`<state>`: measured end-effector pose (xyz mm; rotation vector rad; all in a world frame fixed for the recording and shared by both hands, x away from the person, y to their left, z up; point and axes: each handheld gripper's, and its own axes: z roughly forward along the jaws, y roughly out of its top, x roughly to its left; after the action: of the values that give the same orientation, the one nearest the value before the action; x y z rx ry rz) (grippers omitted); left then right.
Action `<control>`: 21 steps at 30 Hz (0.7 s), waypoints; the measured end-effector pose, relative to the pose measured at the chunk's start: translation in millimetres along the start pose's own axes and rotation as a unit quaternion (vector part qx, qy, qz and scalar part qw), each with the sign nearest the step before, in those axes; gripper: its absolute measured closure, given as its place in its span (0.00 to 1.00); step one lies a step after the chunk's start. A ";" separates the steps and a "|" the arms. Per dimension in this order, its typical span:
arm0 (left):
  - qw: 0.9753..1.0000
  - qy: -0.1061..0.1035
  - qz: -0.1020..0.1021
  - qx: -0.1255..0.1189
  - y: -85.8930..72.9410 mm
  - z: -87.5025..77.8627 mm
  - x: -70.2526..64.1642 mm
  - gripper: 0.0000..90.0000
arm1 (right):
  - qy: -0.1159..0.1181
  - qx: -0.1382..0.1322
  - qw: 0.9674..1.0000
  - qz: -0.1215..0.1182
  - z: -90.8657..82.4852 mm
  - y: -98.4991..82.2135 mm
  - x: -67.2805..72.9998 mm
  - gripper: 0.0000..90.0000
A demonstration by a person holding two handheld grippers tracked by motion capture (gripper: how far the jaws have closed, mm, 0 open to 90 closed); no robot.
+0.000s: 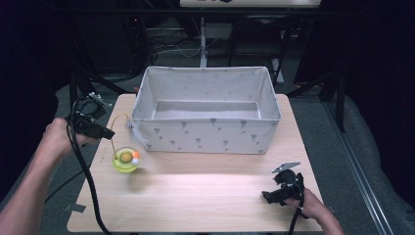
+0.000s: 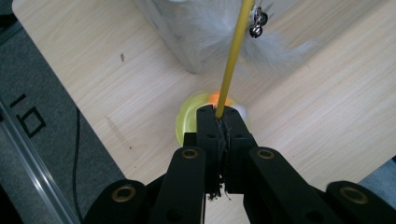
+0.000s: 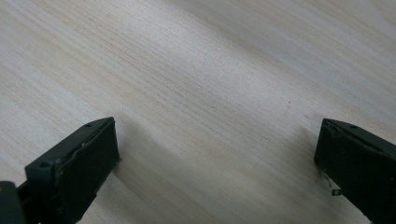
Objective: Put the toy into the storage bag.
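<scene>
The left claw (image 2: 219,122) is clamped tight on a thin yellow wand (image 2: 232,60), which arcs over to a bell (image 2: 256,29) and white feathers (image 2: 275,49) dangling against the near left corner of the fabric bin (image 1: 208,134). Pinching the wand low probably lets the feathered end swing free toward the bin. Just below sits the toy's yellow dish (image 1: 125,160) with small balls. The right claw (image 1: 278,193) rests wide apart and holds nothing, near the right edge of the pale wooden worktop (image 1: 195,196). Dark floor, cables and stands surround it.
</scene>
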<state>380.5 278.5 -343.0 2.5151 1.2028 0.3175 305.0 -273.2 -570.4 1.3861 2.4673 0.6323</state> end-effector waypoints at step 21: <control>0.998 0.056 -0.037 0.016 22.9 -8.1 41.8 0.98 | 0.000 -0.002 1.000 -0.001 0.3 -0.1 -0.2 0.00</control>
<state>419.9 299.5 -324.3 2.5017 1.3499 0.4296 305.1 -273.3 -570.8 1.3814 2.4658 0.6373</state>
